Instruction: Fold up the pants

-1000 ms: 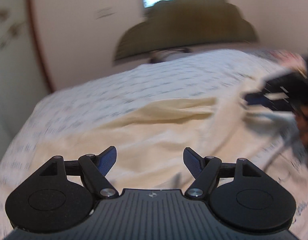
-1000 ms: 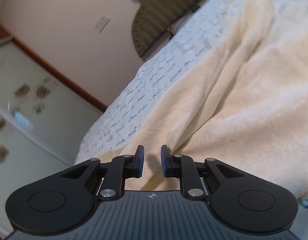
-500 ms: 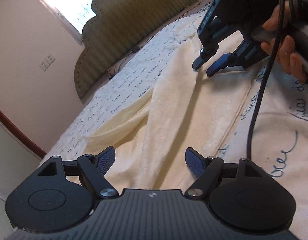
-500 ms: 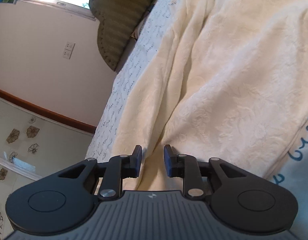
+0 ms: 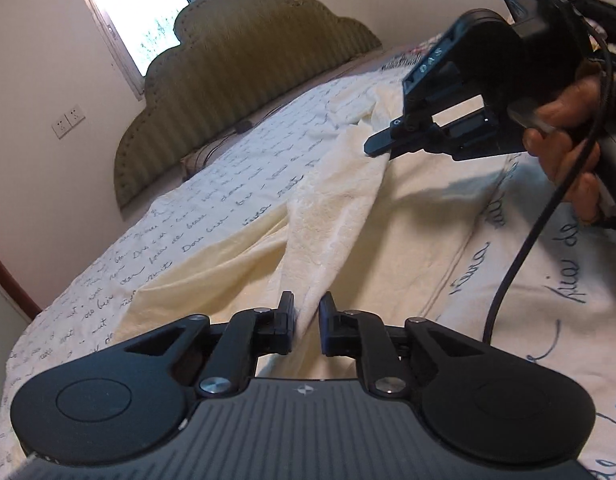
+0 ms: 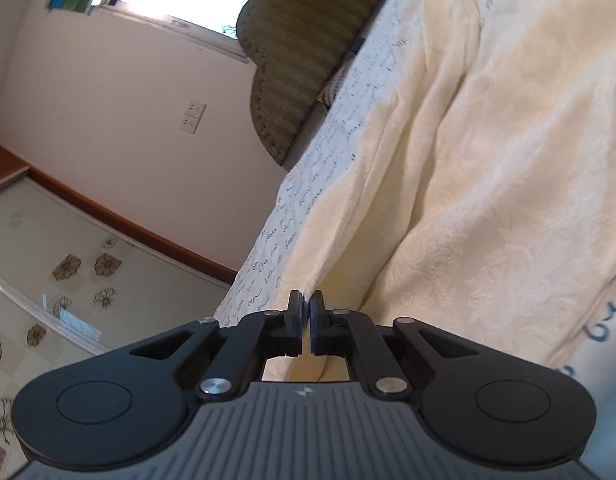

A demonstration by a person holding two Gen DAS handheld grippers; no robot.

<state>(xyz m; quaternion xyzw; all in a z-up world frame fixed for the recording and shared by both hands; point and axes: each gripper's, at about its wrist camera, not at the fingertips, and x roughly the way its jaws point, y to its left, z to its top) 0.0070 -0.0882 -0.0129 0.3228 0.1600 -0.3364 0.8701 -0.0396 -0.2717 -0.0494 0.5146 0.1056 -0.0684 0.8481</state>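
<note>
Both claws have narrowed since earlier. Left wrist view: left claw (image 5: 306, 322) is closing on a ridge of the soft, light cream pants (image 5: 347, 216) lying on the bed (image 5: 212, 216). Right wrist view: right claw (image 6: 306, 322), pressed together, pinches a fold; take hold at edges.

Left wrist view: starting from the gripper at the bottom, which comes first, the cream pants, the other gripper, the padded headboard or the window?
1. cream pants, between the left gripper's closing fingers.
2. right gripper, upper right, pinching the pants.
3. headboard, beyond the bed.
4. window, behind it.
</note>
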